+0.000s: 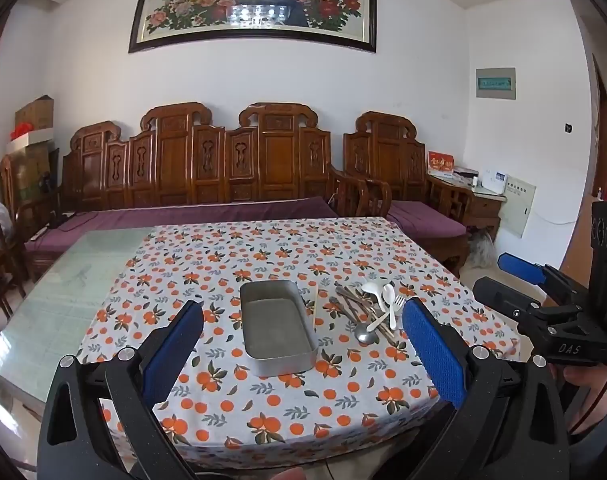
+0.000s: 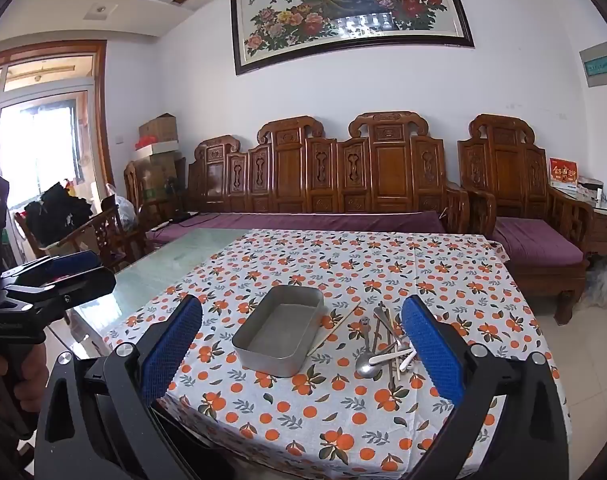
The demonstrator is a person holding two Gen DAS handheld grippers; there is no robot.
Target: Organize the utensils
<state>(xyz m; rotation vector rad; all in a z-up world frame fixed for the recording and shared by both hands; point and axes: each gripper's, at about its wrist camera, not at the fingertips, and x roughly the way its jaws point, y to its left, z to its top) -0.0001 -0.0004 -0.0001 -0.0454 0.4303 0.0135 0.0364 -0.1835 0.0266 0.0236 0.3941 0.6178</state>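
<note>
Behind everything runs the carved wooden sofa (image 1: pixel 231 160) with its purple cushion, under a framed peacock painting (image 1: pixel 255 0) on the white wall. In front of me the tabletop (image 1: pixel 63 292) is glass on its left part and covered elsewhere by an orange-print tablecloth (image 1: pixel 283 400). Near the middle of that cloth sits a rectangular metal tray (image 1: pixel 277 354) with nothing in it. My left gripper (image 1: pixel 303 356) hovers above the near edge of the cloth, its blue pads spread wide and holding nothing, with the tray showing between them. My right gripper (image 2: pixel 301 354) hangs likewise above the near edge, its pads also wide apart and bare; in the left wrist view it shows at the far right, off the tabletop's side. Just right of the tray lies a heap of utensils (image 1: pixel 369 312): a metal spoon (image 2: pixel 368 364) with its bowl toward me, white plastic spoons (image 1: pixel 377 292), a white plastic fork (image 1: pixel 395 308) and several dark handles crossing one another. Between the heap and the tray, a single pale chopstick (image 2: pixel 335 328) lies on the cloth close beside the tray's right wall; whether it touches the wall I cannot tell.
</note>
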